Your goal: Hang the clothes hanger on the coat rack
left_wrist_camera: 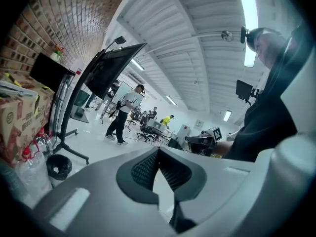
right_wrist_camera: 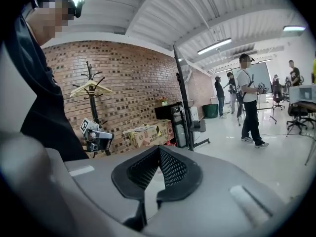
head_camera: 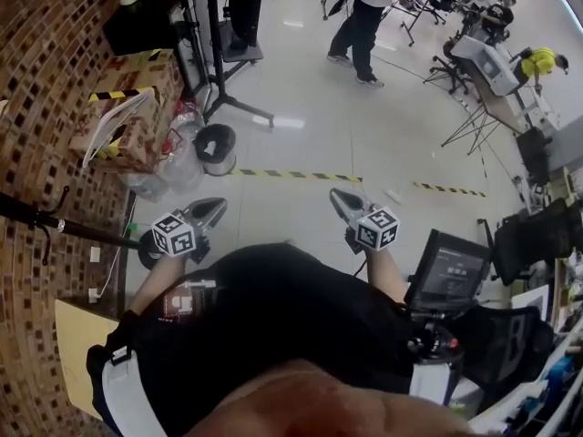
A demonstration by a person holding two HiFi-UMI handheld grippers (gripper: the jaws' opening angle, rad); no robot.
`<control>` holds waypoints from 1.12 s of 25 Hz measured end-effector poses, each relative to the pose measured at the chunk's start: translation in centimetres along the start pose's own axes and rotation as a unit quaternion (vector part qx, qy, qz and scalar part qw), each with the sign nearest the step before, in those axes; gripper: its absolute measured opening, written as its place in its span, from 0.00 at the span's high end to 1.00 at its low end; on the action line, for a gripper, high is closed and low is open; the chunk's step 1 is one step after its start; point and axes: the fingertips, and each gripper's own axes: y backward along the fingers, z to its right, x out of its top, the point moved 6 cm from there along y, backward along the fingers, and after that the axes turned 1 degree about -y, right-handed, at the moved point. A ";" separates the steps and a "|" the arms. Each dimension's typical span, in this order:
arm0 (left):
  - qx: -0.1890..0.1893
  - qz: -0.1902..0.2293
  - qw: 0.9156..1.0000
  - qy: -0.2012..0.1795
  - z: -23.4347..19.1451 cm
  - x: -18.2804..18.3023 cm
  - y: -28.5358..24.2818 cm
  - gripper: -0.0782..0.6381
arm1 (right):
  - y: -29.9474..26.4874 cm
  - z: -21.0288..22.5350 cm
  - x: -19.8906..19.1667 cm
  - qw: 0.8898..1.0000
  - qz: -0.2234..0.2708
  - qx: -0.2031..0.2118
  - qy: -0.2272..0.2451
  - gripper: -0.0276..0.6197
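A pale wooden clothes hanger (right_wrist_camera: pixel 91 87) hangs on the black coat rack (right_wrist_camera: pixel 94 102) against the brick wall in the right gripper view. From the head view, the rack's top (head_camera: pixel 41 218) shows at the far left. My left gripper (head_camera: pixel 211 211) is shut and empty; its jaws (left_wrist_camera: pixel 158 152) point into the open room. My right gripper (head_camera: pixel 341 200) is held out beside it, also shut (right_wrist_camera: pixel 159 149) with nothing between its pads. Each gripper shows in the other's view: the left gripper (right_wrist_camera: pixel 96 132) near the rack, the right gripper (left_wrist_camera: pixel 205 138) by my body.
Cardboard boxes (head_camera: pixel 137 107), water bottles (head_camera: pixel 178 157) and a black bin (head_camera: pixel 216 146) stand along the brick wall. A screen on a wheeled stand (left_wrist_camera: pixel 106 68) is ahead. People (head_camera: pixel 364 21) stand further off. A monitor (head_camera: pixel 448 271) and chairs are at my right.
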 end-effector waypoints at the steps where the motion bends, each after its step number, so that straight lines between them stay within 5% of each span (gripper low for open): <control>1: 0.011 0.007 1.000 -0.002 -0.7 0.8 -1.1 0.89 | -1.0 1.8 0.8 1.000 0.000 0.009 0.005 0.94; 12: 0.091 0.073 0.993 0.025 -6.7 7.9 -11.8 0.89 | -11.7 16.6 10.4 0.994 -0.022 0.099 0.049 0.94; 18: 0.106 0.087 0.990 0.038 -13.5 9.9 -11.2 0.89 | -19.7 17.8 12.8 0.990 -0.026 0.123 0.069 0.94; 28: 0.090 0.078 0.993 -0.005 -27.4 18.2 -7.7 0.89 | -36.1 13.7 19.8 0.982 -0.017 0.157 0.099 0.94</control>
